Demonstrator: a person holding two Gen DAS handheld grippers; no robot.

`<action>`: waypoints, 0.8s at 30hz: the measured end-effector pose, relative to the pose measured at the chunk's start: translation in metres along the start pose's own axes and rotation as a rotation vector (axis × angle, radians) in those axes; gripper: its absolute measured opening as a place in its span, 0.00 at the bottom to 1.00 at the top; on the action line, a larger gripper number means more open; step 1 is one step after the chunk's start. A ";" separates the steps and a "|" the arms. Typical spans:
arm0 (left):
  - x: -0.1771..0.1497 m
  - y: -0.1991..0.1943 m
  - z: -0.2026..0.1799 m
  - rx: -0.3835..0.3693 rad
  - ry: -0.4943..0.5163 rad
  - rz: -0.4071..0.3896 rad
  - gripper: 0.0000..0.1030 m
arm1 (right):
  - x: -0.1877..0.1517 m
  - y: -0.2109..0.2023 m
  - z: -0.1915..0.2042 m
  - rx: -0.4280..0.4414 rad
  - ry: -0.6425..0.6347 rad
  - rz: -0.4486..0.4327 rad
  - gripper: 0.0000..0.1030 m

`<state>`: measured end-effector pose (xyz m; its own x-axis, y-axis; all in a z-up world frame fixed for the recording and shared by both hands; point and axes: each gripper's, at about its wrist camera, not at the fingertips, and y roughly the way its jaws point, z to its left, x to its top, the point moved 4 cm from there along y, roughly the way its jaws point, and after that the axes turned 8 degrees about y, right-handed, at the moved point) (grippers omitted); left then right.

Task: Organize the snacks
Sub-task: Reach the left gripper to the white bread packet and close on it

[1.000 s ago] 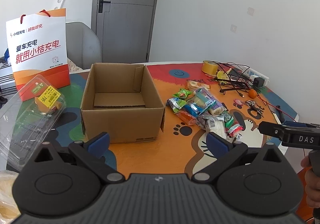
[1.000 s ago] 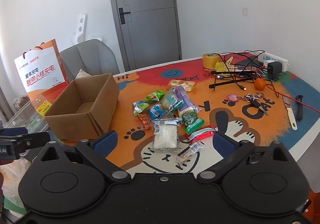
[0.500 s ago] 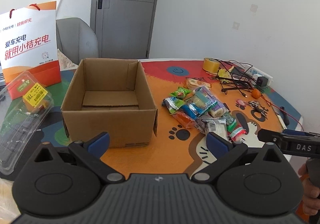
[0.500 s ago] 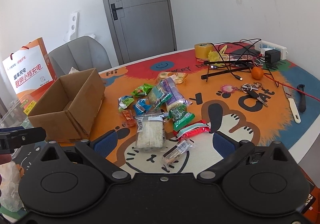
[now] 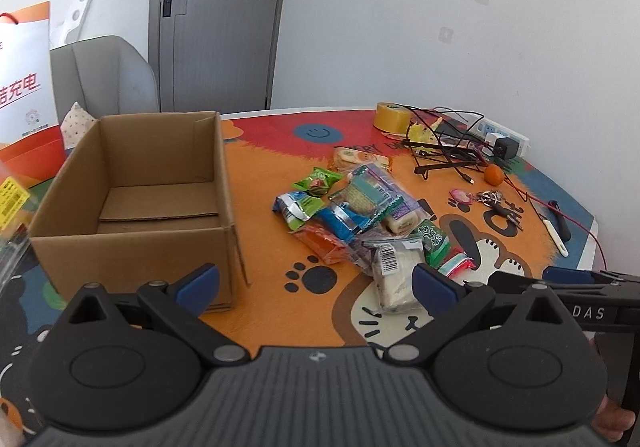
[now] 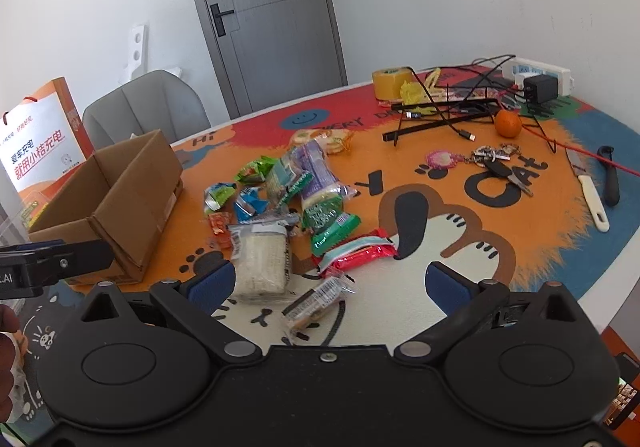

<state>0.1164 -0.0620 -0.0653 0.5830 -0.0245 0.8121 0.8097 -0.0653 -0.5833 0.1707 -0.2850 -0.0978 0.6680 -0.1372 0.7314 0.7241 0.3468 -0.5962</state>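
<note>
One cardboard box (image 5: 132,183) stood on the surface, with roughly a dozen snack packets (image 6: 288,207) heaped right of it. Beyond the box were one tape roll (image 6: 390,81), one orange (image 6: 507,123), one knife (image 6: 588,187) and one paper bag (image 6: 40,143).

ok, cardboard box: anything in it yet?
Empty. In the left wrist view the cardboard box shows only its bare floor; the snack packets all lie on the mat beside it.
</note>
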 end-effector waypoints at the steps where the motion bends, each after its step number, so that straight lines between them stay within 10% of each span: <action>1: 0.000 0.004 -0.002 -0.003 0.001 0.003 0.99 | -0.001 0.002 -0.002 0.001 0.004 0.004 1.00; 6: 0.001 0.024 -0.011 -0.029 -0.009 0.026 0.97 | -0.006 0.015 -0.013 0.029 0.030 0.038 0.96; 24: -0.003 0.079 -0.035 -0.048 0.021 0.092 0.88 | -0.014 0.059 -0.022 0.085 0.067 0.117 0.31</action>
<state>0.1759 -0.1024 -0.1135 0.6527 -0.0531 0.7557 0.7484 -0.1098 -0.6541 0.2084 -0.2832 -0.1504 0.7587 -0.1521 0.6335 0.6258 0.4408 -0.6435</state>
